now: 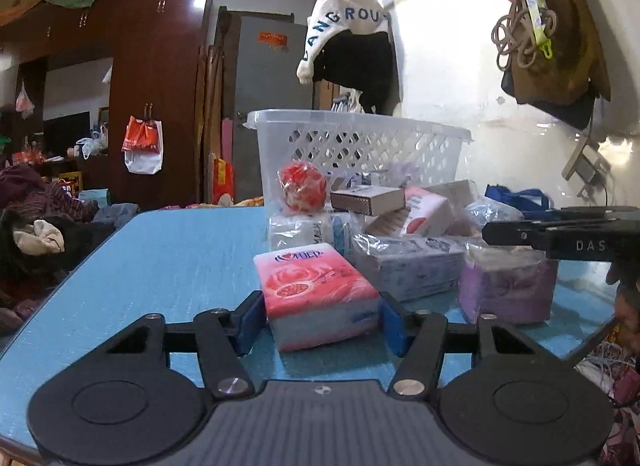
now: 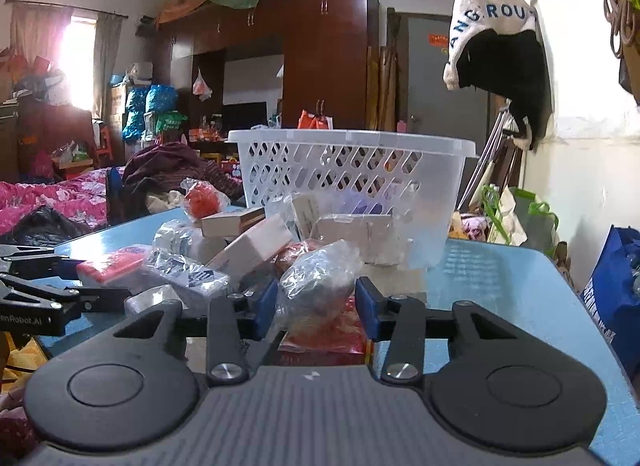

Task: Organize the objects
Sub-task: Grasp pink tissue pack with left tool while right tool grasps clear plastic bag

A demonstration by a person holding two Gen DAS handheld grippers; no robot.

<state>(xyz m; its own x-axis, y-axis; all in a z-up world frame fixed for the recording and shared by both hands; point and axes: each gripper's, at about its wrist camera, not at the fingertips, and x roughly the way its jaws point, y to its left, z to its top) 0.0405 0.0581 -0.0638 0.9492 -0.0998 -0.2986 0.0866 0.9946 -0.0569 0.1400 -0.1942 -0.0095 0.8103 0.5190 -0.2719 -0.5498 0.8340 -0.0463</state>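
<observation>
The left tool (image 1: 322,318) is pinching a pink tissue pack (image 1: 316,294), the right tool (image 2: 316,306) a crinkly clear plastic bag (image 2: 316,286), both presumably bound for the white lattice basket (image 2: 352,173).

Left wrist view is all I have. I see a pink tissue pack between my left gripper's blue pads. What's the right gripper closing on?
Observer: The right gripper has a crinkly clear plastic bag between its blue pads, which press on its sides.
Operator: Anything under that bag?
Observer: Yes, a red packet lies on the blue table beneath it.
Operator: Is the white basket clear on that side?
Observer: Boxes and wrapped packs lean against the white basket; the table to its right is bare.
</observation>
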